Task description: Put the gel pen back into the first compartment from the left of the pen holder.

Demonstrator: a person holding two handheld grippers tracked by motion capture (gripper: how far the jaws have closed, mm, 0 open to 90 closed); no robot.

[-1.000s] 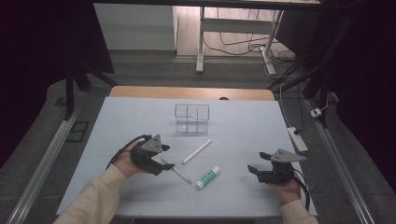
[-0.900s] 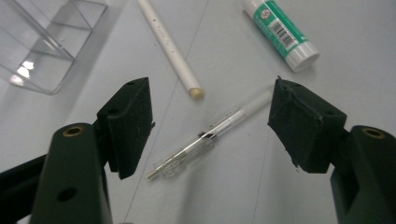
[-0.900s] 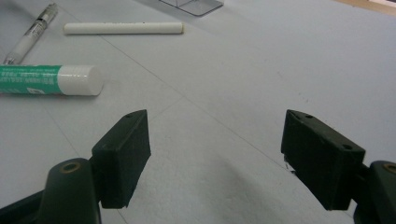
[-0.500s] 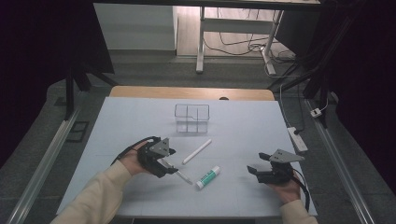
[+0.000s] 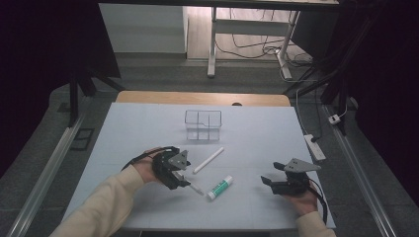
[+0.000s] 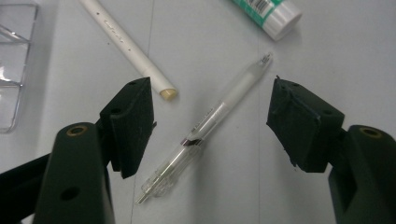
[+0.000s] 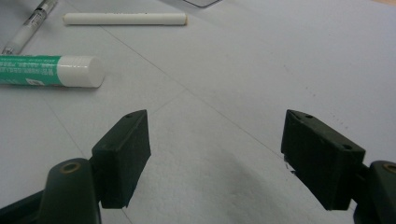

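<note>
A clear pen (image 6: pixel 205 130) lies on the pale table between the spread jaws of my left gripper (image 6: pixel 212 123), which stands open just above it. In the high view the pen (image 5: pixel 194 186) pokes out to the right of the left gripper (image 5: pixel 182 180). A white stick (image 5: pixel 208 160) lies slanted just beyond, and a green-and-white glue stick (image 5: pixel 220 187) rests to the right. My right gripper (image 5: pixel 269 180) hovers open over bare table at the right, with nothing between its jaws (image 7: pixel 215 158).
A clear divided plastic box (image 5: pixel 203 125) stands at the middle back of the table. A white power strip (image 5: pixel 314 146) lies along the right edge. The glue stick (image 7: pixel 51 71) and white stick (image 7: pixel 125 18) lie far left of the right gripper.
My left gripper has slid rightward along the table and now straddles the clear pen. The right gripper has stayed put.
</note>
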